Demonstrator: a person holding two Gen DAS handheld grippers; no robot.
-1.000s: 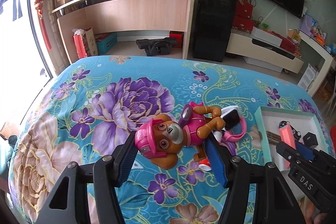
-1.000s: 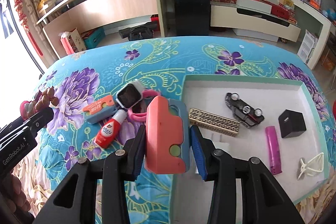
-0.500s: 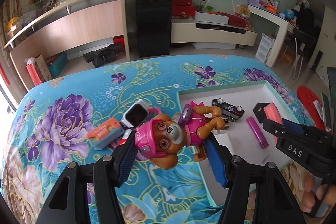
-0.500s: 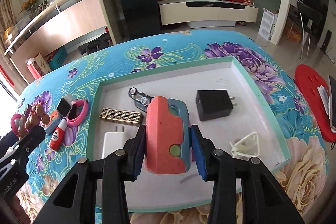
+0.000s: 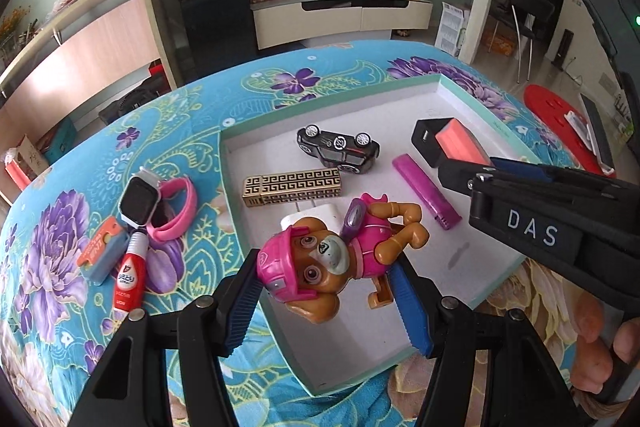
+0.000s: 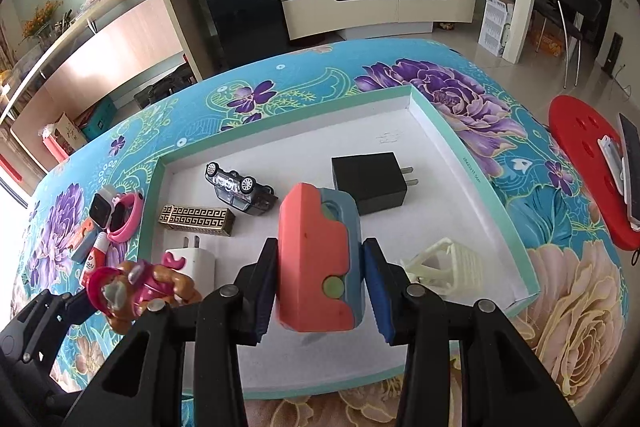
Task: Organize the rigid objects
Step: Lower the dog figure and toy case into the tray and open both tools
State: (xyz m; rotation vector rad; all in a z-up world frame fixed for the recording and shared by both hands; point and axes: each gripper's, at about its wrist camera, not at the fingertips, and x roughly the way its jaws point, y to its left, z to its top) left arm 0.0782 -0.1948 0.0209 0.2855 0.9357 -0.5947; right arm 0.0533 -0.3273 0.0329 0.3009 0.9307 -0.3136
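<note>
Your left gripper [image 5: 326,297] is clamped on the pup figure [image 5: 332,259], blue pads pressing its pink helmet on one side and its hind end on the other, and it hangs above the near left corner of the tray [image 5: 472,103], just over the white plug adapter [image 5: 308,217]. Your right gripper [image 6: 318,291] is pinched on the coral and grey-blue block [image 6: 320,259], held upright over the near middle of the tray floor, its green round button facing you. You are at the placing step with both hands loaded. The next move, as I judge it, is to lower each piece onto bare white floor and then let the fingers part. For the block, the open patch under it looks free; for the figure, shift a little toward the near right so it does not land on the adapter or the gold patterned box [image 5: 292,187]. Already in the tray are the black toy car [image 5: 338,149] on its side, the magenta lighter [image 5: 426,191], the black charger [image 6: 370,183] and the pale clip [image 6: 444,265] at the near right. Outside on the floral cloth [image 5: 80,227], left of the tray, the pink watch [image 5: 156,201], the orange-topped eraser [image 5: 102,255] and the red tube [image 5: 128,275] await collecting. The figure is hard plastic with limbs sticking out, so it may tip when released.
</note>
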